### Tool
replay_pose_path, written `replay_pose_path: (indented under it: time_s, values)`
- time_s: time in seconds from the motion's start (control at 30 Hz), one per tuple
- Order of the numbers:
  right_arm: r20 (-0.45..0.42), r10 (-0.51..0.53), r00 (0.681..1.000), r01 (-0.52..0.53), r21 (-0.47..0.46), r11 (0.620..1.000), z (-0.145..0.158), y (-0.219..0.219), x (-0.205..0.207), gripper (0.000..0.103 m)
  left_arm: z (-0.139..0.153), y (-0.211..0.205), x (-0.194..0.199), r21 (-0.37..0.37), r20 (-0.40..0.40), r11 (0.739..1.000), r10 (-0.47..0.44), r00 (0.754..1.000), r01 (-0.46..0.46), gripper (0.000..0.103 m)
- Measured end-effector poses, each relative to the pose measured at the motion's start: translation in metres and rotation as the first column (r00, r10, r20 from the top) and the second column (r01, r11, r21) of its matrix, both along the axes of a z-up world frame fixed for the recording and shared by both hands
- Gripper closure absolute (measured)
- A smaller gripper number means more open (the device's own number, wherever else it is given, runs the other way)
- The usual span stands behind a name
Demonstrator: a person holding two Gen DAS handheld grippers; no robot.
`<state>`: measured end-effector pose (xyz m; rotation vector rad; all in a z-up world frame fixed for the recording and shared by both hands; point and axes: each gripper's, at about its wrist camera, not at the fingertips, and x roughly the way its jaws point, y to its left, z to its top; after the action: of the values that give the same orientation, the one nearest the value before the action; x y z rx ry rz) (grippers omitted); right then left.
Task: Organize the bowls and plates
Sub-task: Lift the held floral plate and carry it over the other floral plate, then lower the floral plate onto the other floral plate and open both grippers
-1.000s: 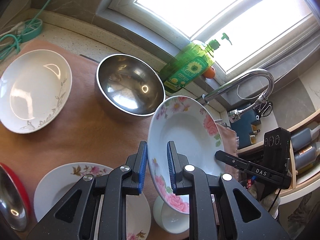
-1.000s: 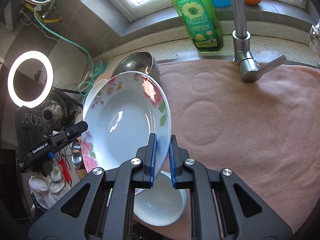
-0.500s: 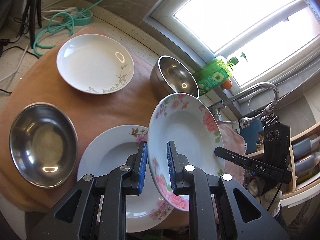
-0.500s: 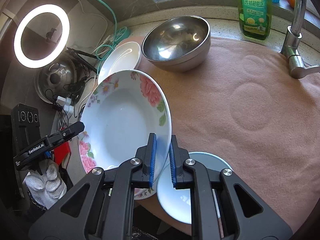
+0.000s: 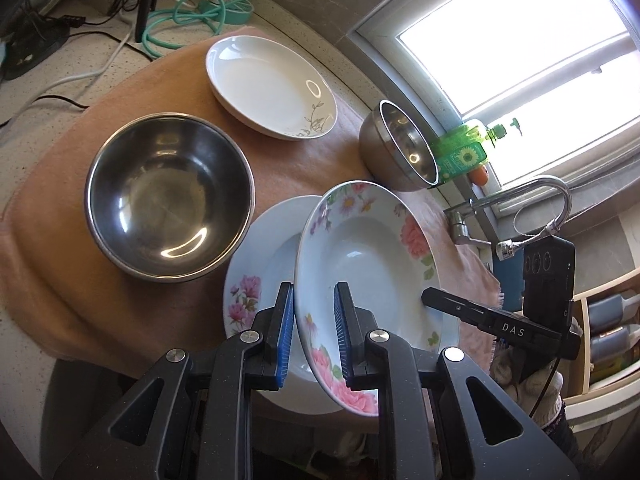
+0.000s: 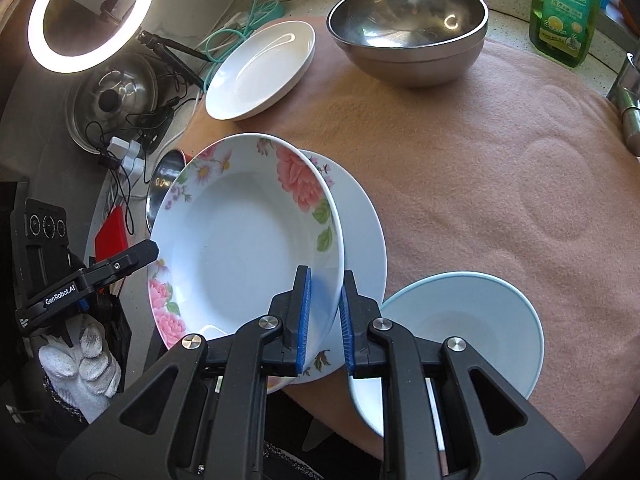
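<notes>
You've swung the rose plate (image 5: 372, 264) over its floral twin (image 5: 260, 264), both tongs (image 5: 312, 332) (image 6: 325, 318) clamped on its rim; lower and stack.

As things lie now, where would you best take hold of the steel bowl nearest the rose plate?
Grip the steel bowl by its thin rim, coming from above on the bare left side, one jaw inside the wall. It sits upright and open; the stacked floral plate crowds its right.

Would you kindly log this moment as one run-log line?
left gripper: shut on rose plate rim | right gripper: shut on same plate | plate: tilted over second floral plate | steel bowl: beside
</notes>
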<state>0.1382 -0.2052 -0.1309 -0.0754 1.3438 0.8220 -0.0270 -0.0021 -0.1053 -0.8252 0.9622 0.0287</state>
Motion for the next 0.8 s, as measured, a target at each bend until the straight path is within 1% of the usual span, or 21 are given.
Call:
replay_pose_path:
  time_s: [0.3, 0.8]
  values:
    - [0.004, 0.033, 0.999, -0.033, -0.045, 0.998, -0.007, 0.012, -0.002, 0.089, -0.014, 0.001, -0.018, -0.027, -0.031, 0.999, 0.017, 0.999, -0.017, 0.086]
    - [-0.001, 0.076, 0.997, -0.076, -0.134, 0.988, -0.018, 0.032, 0.005, 0.087, -0.031, 0.004, -0.024, -0.048, -0.082, 0.998, 0.024, 0.996, -0.028, 0.086]
